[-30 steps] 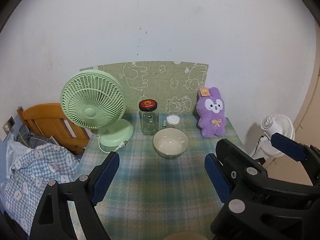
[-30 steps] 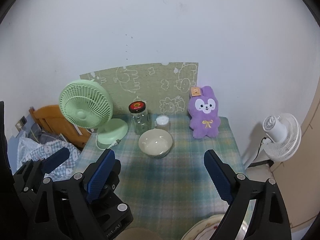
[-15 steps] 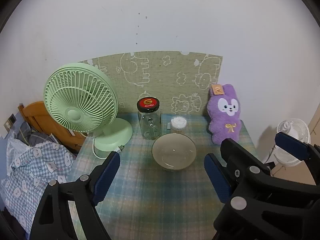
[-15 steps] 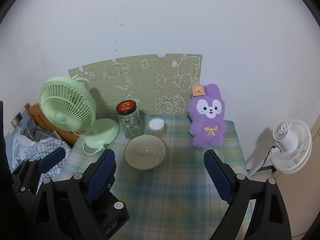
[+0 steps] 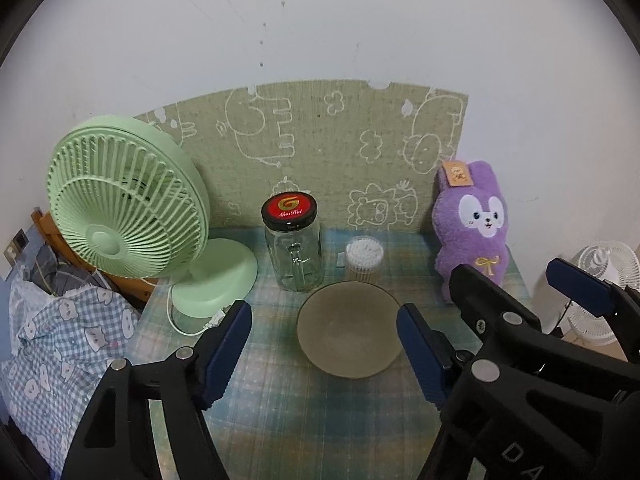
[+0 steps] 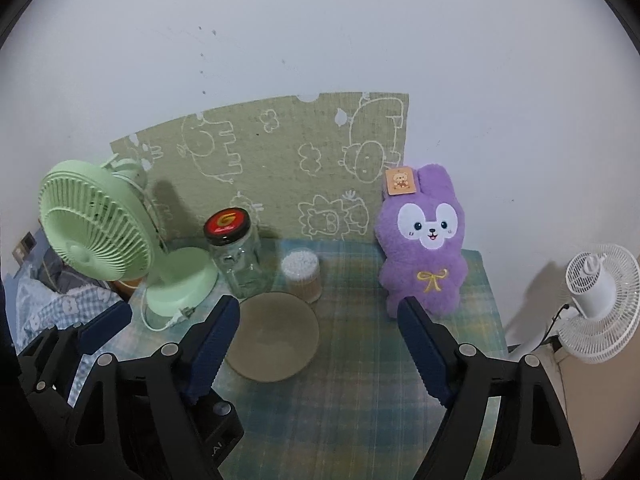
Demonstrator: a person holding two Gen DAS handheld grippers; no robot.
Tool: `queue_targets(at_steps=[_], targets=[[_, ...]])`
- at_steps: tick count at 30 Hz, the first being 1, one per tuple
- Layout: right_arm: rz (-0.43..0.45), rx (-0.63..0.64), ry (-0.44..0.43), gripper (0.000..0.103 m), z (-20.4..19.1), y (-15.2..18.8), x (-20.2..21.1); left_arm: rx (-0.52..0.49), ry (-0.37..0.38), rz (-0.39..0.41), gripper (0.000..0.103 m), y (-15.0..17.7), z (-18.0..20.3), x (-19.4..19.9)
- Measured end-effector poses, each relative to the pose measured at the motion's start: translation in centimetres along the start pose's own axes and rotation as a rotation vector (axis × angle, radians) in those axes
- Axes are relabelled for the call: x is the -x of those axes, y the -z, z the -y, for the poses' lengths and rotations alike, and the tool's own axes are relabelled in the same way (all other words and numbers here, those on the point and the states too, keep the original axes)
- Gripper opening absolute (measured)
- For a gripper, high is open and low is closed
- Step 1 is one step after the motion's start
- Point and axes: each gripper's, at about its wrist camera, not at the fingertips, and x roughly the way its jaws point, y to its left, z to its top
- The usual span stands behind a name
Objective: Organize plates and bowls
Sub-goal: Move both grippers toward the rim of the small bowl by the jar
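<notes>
A beige bowl stands upright on the checked tablecloth, in front of the jar. My left gripper hovers short of the bowl and above it. Its jaws are closing, and the bowl shows in the gap between the blue pads without touching them. In the right wrist view the bowl lies just inside the left finger of my right gripper. The right gripper's jaws are closing too, with nothing pressed between them. The two grippers travel side by side, the right gripper showing beside the left one.
A green desk fan stands at the back left, its cord on the cloth. A glass jar with a red lid, a tub of cotton swabs and a purple plush rabbit line the back. A white fan is off the table's right edge.
Both grippers have come forward and down toward the table, so the bowl looks larger and closer. Both pairs of jaws have narrowed slightly. The dishes at the lower edge have left view.
</notes>
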Motion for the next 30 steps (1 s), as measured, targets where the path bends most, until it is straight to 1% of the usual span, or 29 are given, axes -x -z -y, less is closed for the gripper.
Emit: queue_targets(at_steps=[5,7,8,9,14,16,18,22,24,25,26,28,30], targets=[[-0.025,-0.002,0.001,0.083,0.4,0.0,-2.6,-0.013,-0.018,-0.006,0.074,0.0,0.3,-2.2],[-0.034,-0.005,0.001,0.081,0.6,0.0,-3.7,-0.005,-0.023,-0.006,0.074,0.1,0.4,-3.0],[-0.037,-0.003,0.002,0.077,0.6,0.1,-4.1,-0.003,-0.023,-0.012,0.073,0.1,0.4,-3.6],[-0.039,0.000,0.004,0.074,0.7,0.1,-4.7,-0.003,-0.022,-0.023,0.071,0.1,0.4,-4.3],[-0.052,0.022,0.016,0.073,0.6,0.6,-7.5,-0.005,-0.024,-0.061,0.064,0.5,0.5,-7.0],[-0.064,0.024,0.015,0.072,0.5,0.9,-8.6,-0.011,-0.039,-0.068,0.061,0.8,0.5,-7.9],[-0.083,0.018,0.008,0.068,0.5,1.2,-9.7,-0.012,-0.059,-0.081,0.058,1.0,0.6,-9.0],[-0.112,0.009,-0.001,0.067,0.5,1.9,-11.6,-0.010,-0.066,-0.106,0.053,1.5,0.4,-10.7],[-0.123,0.006,-0.005,0.062,0.5,2.1,-12.5,-0.008,-0.066,-0.111,0.050,1.6,0.3,-11.3],[-0.129,0.004,-0.008,0.061,0.5,2.2,-12.8,-0.009,-0.070,-0.116,0.045,1.7,0.2,-11.7],[-0.138,0.001,-0.013,0.058,0.5,2.3,-13.3,-0.005,-0.075,-0.119,0.043,1.8,0.1,-12.0],[-0.154,-0.008,-0.021,0.056,0.5,2.5,-14.0,0.006,-0.076,-0.128,0.042,2.1,-0.1,-12.6],[-0.161,-0.013,-0.029,0.056,0.5,2.8,-14.6,0.023,-0.059,-0.140,0.041,2.3,-0.4,-13.2]])
